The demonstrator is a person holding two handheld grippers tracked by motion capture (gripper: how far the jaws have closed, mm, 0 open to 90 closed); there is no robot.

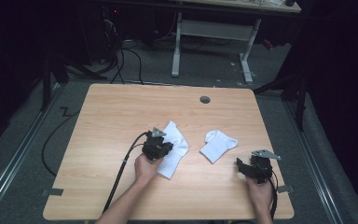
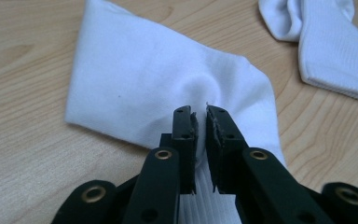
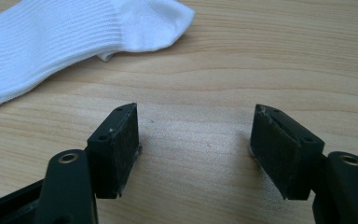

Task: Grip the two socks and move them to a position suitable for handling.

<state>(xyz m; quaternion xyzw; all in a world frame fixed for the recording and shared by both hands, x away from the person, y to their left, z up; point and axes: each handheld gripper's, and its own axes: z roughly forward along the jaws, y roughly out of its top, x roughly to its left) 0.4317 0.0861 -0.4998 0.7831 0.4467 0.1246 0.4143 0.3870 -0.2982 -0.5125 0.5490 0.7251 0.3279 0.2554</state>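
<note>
The left gripper (image 1: 164, 148) sits over the near sock (image 1: 173, 148), a white sock lying flat on the wooden table (image 1: 112, 121). In the left gripper view its fingers (image 2: 185, 135) stand almost together with a narrow slit between them, down on the sock (image 2: 135, 79); ribbed white fabric shows in the slit at the base of the jaws and the cloth bulges in a small mound just beyond the tips, but whether the pads press on the fabric cannot be told. A second white sock (image 1: 217, 145) lies folded to the right of those fingers, well apart from the first; in the left gripper view it (image 2: 328, 46) shows at the upper right. The right gripper (image 1: 246, 168) rests low near the table's right front corner, its fingers (image 3: 116, 149) spread wide with bare wood between them, grasping nothing. That second sock (image 3: 74, 35) lies ahead and to the left of these tips, not touching them.
</note>
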